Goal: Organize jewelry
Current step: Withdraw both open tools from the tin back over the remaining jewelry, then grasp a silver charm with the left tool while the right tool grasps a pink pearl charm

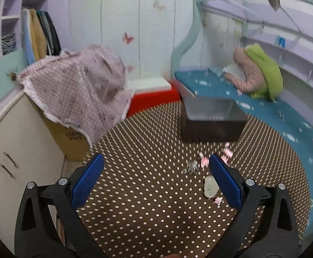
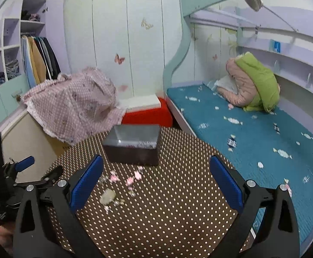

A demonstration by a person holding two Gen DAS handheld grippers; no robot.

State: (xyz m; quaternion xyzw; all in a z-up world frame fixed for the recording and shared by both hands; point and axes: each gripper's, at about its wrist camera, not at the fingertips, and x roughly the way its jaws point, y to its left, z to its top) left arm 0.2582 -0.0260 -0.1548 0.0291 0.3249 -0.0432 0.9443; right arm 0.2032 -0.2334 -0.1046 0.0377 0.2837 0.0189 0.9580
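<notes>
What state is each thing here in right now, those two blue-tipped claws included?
Left hand-held gripper: open, empty.
Right hand-held gripper: open, empty.
Dark jewelry box: lid off, on the polka-dot table.
Jewelry pieces: loose, scattered in front of the box.
Pale jade-like pendant: flat on the table.

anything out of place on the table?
Yes: the jewelry lies scattered loose on the dotted tablecloth, in front of the dark box, not in it. Pink pieces, clear beads and a pale pendant are strewn apart.
</notes>
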